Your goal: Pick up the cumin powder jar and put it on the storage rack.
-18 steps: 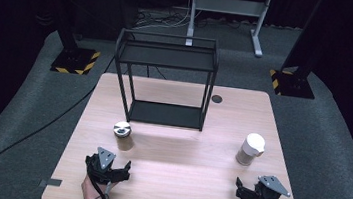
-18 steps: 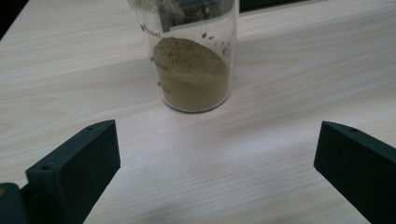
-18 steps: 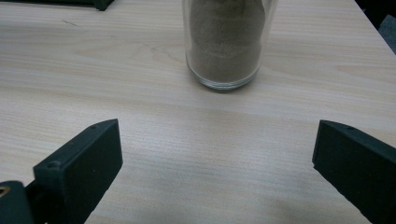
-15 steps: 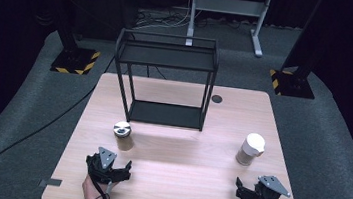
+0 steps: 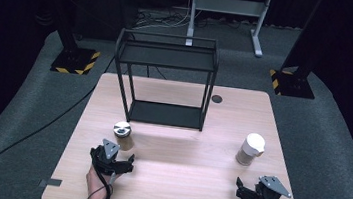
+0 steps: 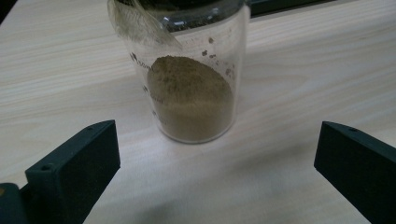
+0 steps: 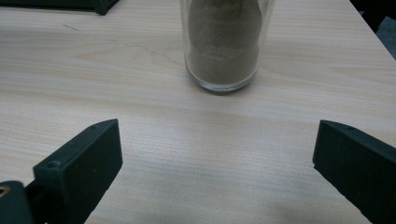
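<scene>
**Two tools spread wide, each facing a jar of powder**

A pale wooden counter carried a black wire-frame shelf unit at its far middle, standing upright with an upper tray and a lower tray. A small dark round disc lay on the counter just right of the shelf unit.

The left tool rested low at the near left edge, held in a hand that came in from the bottom. Its jaws stood released and wide apart, with nothing between them. Just beyond it stood a clear glass jar with a silver lid, upright on the counter. In the left gripper view this jar was partly filled with brownish powder, some of it sloped against the glass, and it sat ahead of the jaws and apart from both.

The right tool rested at the near right edge, its jaws likewise released and spread, holding nothing. Beyond it, farther off than the left jar was from its tool, stood a jar with a white lid. In the right gripper view that jar was upright, held tan powder, and stood well clear of the jaws.
</scene>
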